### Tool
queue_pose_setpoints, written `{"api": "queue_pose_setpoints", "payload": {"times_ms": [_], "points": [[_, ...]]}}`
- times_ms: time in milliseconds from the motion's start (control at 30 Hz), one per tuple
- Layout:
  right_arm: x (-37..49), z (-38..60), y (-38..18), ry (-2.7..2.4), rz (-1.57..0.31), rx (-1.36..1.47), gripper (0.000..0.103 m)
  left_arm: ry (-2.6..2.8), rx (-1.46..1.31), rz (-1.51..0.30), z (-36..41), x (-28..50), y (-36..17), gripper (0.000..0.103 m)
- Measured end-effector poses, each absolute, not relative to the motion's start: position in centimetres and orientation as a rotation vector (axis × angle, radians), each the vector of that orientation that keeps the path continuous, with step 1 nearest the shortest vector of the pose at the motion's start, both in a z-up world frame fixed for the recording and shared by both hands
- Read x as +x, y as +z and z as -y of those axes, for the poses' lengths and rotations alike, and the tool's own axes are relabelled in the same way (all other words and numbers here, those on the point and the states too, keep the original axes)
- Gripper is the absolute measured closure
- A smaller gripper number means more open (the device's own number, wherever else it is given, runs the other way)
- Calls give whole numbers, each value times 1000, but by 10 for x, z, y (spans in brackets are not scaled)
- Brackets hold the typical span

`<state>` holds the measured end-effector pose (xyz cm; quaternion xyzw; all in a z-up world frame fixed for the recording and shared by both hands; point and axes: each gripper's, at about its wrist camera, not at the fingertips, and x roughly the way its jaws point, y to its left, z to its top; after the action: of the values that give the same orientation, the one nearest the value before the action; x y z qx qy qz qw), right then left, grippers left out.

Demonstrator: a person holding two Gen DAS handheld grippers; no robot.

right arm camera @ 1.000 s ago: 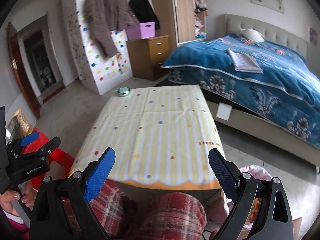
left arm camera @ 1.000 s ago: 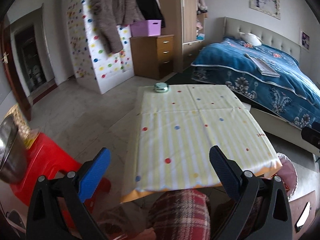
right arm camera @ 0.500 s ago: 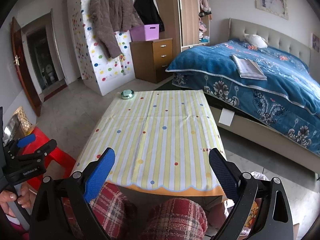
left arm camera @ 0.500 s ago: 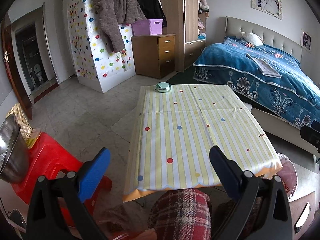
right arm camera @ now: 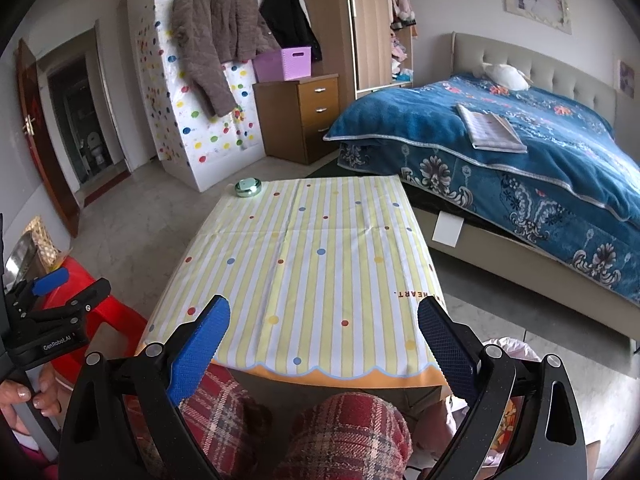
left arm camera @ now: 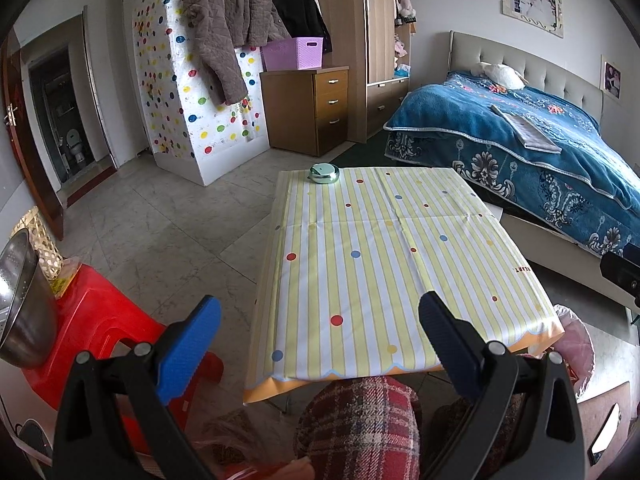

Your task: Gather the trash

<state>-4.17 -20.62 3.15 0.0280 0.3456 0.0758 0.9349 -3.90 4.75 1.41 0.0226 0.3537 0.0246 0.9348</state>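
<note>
Left claw (left arm camera: 320, 344) and right claw (right arm camera: 324, 340): both spread wide, empty, low before table (right arm camera: 304, 280) | only candidate trash: small round tin (right arm camera: 248, 187), far left corner | likely light, rigid, slick; pinch across its sides

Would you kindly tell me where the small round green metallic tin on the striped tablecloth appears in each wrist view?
Left wrist view: the small round green metallic tin sits above centre, at the far left corner of the striped, dotted tablecloth.
Right wrist view: the tin lies left of centre, at the same far left corner of the tablecloth.
Shared landmark: the lilac plastic basket on the brown wooden drawer chest behind the tin.
</note>
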Motion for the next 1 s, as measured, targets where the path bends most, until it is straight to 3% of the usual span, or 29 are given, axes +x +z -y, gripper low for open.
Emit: {"api": "queue_pose_setpoints", "payload": {"times_ms": [1000], "points": [[-42, 214, 29, 152, -708, 63, 9, 49, 48, -723, -45, -39, 14, 7]]}}
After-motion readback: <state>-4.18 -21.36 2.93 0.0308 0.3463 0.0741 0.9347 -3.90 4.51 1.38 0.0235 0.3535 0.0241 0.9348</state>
